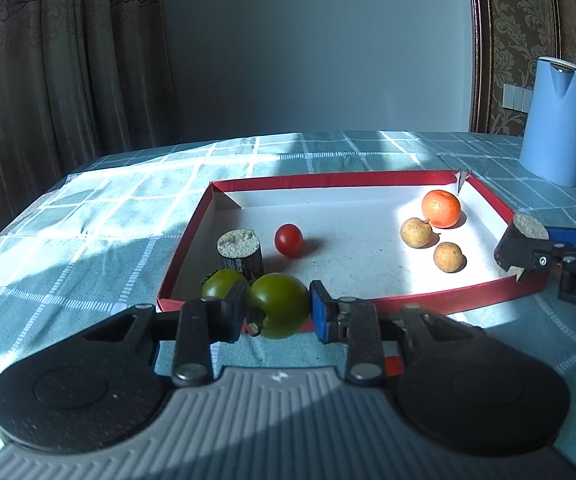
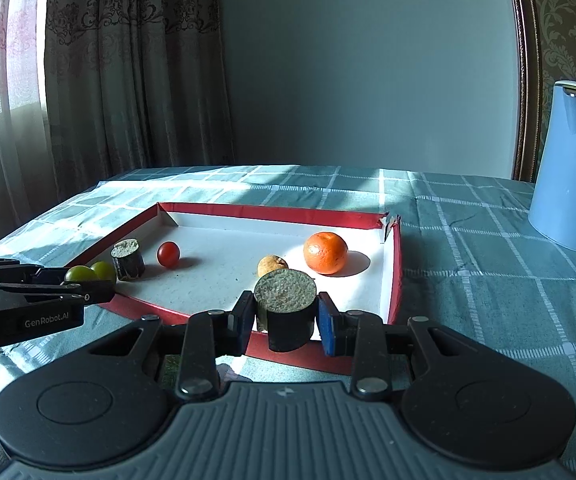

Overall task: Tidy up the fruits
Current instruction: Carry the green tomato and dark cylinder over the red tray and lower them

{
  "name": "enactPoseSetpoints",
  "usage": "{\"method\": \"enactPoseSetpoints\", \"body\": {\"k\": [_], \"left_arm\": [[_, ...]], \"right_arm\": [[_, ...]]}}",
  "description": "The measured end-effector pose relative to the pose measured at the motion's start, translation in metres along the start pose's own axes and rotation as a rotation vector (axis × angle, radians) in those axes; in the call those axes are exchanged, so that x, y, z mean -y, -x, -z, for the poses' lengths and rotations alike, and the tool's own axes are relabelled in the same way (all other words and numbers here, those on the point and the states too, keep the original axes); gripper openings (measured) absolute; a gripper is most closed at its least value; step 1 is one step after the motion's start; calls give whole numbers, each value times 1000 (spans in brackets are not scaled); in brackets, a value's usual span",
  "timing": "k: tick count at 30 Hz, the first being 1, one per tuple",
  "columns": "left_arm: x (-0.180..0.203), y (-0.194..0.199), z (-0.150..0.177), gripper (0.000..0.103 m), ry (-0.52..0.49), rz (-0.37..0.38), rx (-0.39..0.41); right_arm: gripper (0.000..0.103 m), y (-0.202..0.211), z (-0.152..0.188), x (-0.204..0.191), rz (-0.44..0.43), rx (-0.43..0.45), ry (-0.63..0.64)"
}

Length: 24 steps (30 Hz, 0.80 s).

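1. Over the near edge of the red-rimmed tray [image 1: 491,200], my L gripper [image 1: 276,308] is clamped on a green tomato [image 1: 282,304]; a 2nd green tomato [image 1: 222,282] sits just behind it, inside the tray's near-left corner.
2. At the tray's near-right side, my R gripper [image 2: 286,320] is clamped on a dark cane stub [image 2: 288,312], cut end up.
3. Inside the tray: another cane stub [image 1: 240,254] upright, red cherry tomato [image 1: 288,240] beside it; orange [image 1: 441,208] w/ two tan longans [image 1: 416,232] at right.
4. Beyond the tray, far right: blue jug [image 1: 553,120] on the checked cloth [image 1: 88,216].
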State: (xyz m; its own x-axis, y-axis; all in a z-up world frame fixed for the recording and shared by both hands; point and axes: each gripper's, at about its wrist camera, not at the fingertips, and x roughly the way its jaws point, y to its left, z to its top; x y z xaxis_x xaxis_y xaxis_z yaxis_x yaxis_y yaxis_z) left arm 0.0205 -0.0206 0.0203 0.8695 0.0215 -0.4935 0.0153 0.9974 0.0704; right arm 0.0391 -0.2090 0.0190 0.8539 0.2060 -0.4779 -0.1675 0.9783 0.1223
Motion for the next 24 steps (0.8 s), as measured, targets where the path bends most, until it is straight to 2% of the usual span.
{"method": "enactPoseSetpoints", "body": {"k": [3, 7, 13, 20, 24], "left_arm": [[0, -6, -9, 30, 30, 43, -16], [8, -18, -19, 30, 17, 31, -16], [21, -39, -28, 30, -19, 20, -32], [27, -66, -33, 30, -15, 43, -89], [30, -82, -31, 30, -27, 31, -124]], "right_arm": [[33, -9, -6, 4, 23, -1, -15], [32, -28, -15, 13, 72, -16, -26], [33, -55, -16, 24, 95, -85, -51], [32, -71, -14, 36, 122, -137, -72], [32, -76, -15, 36, 118, -145, -69]]}}
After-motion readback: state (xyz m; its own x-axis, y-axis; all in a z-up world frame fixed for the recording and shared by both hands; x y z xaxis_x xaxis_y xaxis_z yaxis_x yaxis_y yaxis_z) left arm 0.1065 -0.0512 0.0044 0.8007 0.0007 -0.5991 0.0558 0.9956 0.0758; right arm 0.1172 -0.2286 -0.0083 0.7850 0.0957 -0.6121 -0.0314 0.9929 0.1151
